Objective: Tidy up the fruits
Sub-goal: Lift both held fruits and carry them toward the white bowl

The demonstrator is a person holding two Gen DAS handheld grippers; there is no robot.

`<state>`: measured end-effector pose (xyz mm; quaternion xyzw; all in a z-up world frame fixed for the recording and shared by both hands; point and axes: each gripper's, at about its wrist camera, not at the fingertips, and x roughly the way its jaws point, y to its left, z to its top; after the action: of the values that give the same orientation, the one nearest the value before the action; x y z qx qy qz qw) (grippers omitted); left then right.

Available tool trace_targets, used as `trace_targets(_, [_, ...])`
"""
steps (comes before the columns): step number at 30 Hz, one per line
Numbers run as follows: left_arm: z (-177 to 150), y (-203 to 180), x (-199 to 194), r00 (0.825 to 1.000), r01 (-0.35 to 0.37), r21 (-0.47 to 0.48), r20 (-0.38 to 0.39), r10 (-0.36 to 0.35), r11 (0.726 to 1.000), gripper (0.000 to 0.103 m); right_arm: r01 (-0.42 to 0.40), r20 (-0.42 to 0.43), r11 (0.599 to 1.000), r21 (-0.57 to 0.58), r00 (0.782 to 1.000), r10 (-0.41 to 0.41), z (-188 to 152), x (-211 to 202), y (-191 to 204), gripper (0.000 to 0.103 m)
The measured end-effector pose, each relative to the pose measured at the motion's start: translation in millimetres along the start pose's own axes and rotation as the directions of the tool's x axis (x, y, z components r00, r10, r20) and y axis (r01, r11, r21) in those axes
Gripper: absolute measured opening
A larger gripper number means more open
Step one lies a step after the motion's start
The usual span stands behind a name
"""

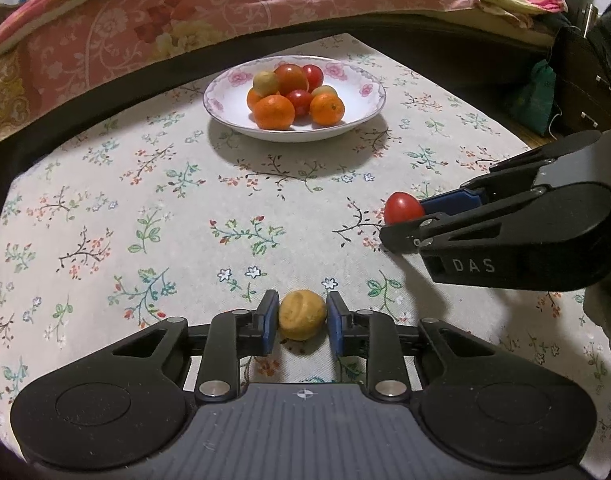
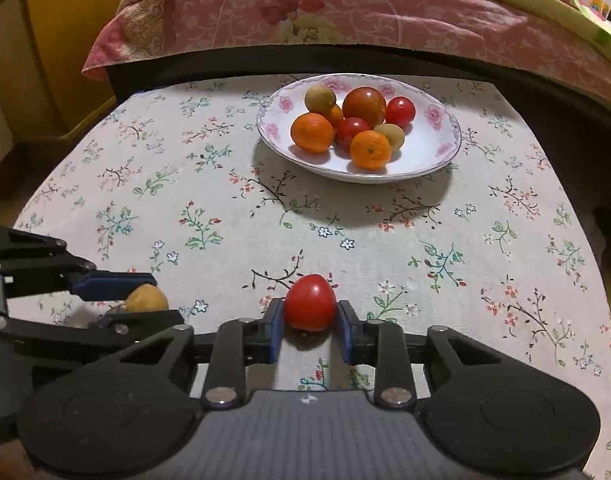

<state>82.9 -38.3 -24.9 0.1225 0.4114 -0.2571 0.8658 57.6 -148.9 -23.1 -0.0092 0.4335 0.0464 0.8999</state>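
My left gripper point(image 1: 301, 320) is shut on a small yellow-brown fruit point(image 1: 302, 314) low over the floral tablecloth. My right gripper point(image 2: 310, 320) is shut on a red tomato point(image 2: 310, 307) near the table's front. In the left wrist view the right gripper point(image 1: 401, 220) with its tomato point(image 1: 403, 208) is at the right. In the right wrist view the left gripper point(image 2: 145, 296) with its yellow fruit point(image 2: 146, 300) is at the left. A white floral plate point(image 1: 361, 92) point(image 2: 437, 148) at the far side of the table holds several oranges, tomatoes and yellow-green fruits.
The table point(image 1: 145, 200) is covered by a floral cloth. A bed with pink bedding point(image 1: 185, 20) runs along the far edge. A green bag point(image 1: 535, 92) hangs by dark furniture at the right. A yellow cabinet point(image 2: 57, 40) stands at the left.
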Motion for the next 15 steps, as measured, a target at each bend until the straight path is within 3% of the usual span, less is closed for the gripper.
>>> trace_targets(15, [-3,7,-2,1.000,0.016,-0.019,0.000,-0.016,1.000,0.033,-0.005,0.002,1.000,0.014,1.000,0.005,0,-10,1,0.027])
